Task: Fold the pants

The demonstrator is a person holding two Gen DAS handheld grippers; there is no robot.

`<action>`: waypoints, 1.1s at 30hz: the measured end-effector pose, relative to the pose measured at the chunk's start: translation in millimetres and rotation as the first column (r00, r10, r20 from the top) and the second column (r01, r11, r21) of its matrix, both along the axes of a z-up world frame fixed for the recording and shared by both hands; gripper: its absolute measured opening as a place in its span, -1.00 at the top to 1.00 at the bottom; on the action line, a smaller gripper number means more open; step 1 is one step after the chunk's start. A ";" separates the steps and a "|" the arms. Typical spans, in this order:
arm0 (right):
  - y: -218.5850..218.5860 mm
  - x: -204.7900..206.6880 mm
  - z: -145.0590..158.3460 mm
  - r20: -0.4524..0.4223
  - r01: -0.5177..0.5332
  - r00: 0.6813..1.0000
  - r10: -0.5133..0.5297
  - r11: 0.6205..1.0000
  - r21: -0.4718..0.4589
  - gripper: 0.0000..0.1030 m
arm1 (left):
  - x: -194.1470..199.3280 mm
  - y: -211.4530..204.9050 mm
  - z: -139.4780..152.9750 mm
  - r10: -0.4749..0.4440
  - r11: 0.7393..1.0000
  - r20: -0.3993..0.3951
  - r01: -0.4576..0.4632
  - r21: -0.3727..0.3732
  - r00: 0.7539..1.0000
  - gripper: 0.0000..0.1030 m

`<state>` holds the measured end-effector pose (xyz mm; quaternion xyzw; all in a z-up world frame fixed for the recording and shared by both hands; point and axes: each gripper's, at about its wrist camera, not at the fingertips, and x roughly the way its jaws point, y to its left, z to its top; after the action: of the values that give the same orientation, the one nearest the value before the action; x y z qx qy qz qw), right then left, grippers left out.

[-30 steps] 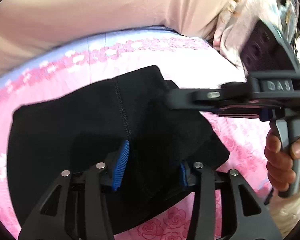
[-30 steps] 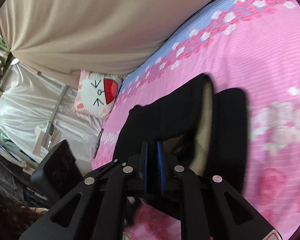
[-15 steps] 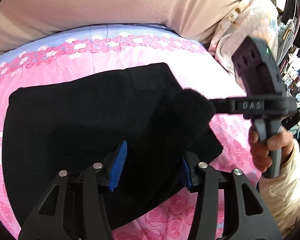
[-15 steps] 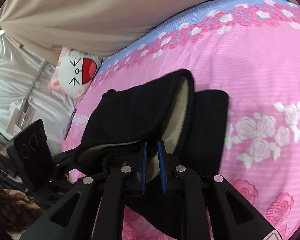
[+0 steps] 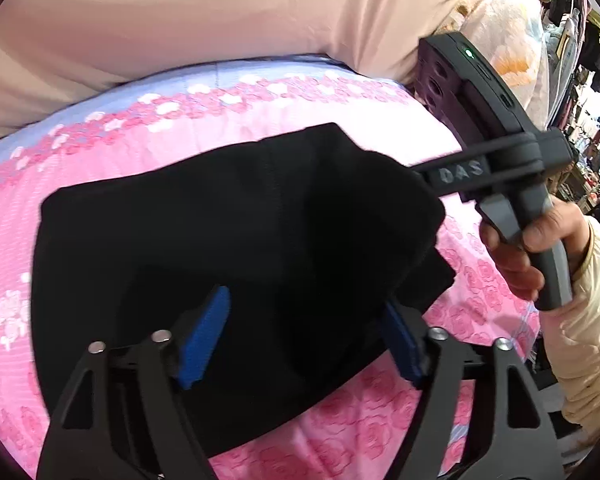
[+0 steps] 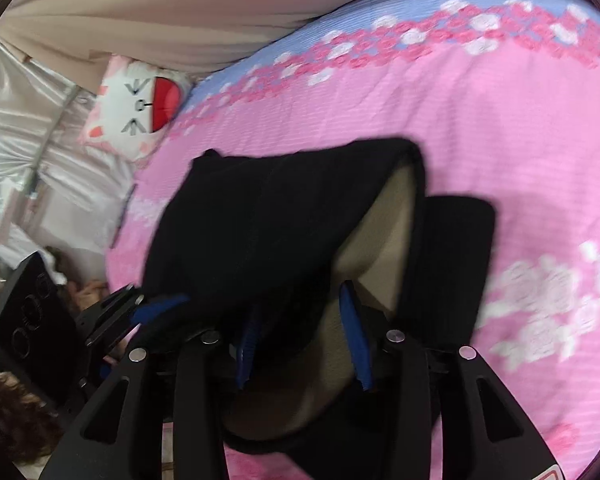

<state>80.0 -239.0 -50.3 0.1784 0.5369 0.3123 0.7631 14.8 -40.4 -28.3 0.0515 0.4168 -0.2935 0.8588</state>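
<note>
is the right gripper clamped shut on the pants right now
No, the right gripper stands open, its blue pads apart, with the black pants and their beige lining between them.

The bed [image 6: 500,120] wears a pink sheet printed with roses, with a blue band along its far edge. Black pants [image 5: 220,240] lie on it, partly folded, and a cat-face pillow [image 6: 136,108] rests at its corner.

Left gripper [image 5: 304,332] hanging low over the pants [image 5: 220,240], blue pads spread wide apart, gripping nothing. Right gripper [image 6: 304,340] reaching across the pants' raised flap, pads parted, cloth lying between them. Right hand [image 5: 540,248] wrapping its gripper's handle, finger curling on the trigger.
</note>
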 end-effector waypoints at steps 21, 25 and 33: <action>-85.5 -103.5 13.8 0.158 0.468 0.858 -0.488 0.871 0.150 0.62 | -6.9 40.2 22.8 0.111 0.993 0.094 -0.106 -0.055 0.989 -0.81; -91.5 -125.3 26.4 0.188 0.536 0.807 -0.560 0.828 0.165 0.62 | 4.9 47.3 16.0 0.174 0.984 0.111 -0.176 0.009 0.978 -0.81; 0.7 -101.8 69.7 0.303 0.290 0.891 -0.338 0.937 0.193 0.62 | 9.9 57.3 7.3 0.274 0.955 0.122 -0.285 0.084 0.954 -0.85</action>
<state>-21.8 -238.3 19.4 0.2619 0.3414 0.2478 0.8681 24.7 16.9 -21.0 0.0510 0.3865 -0.1446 0.9095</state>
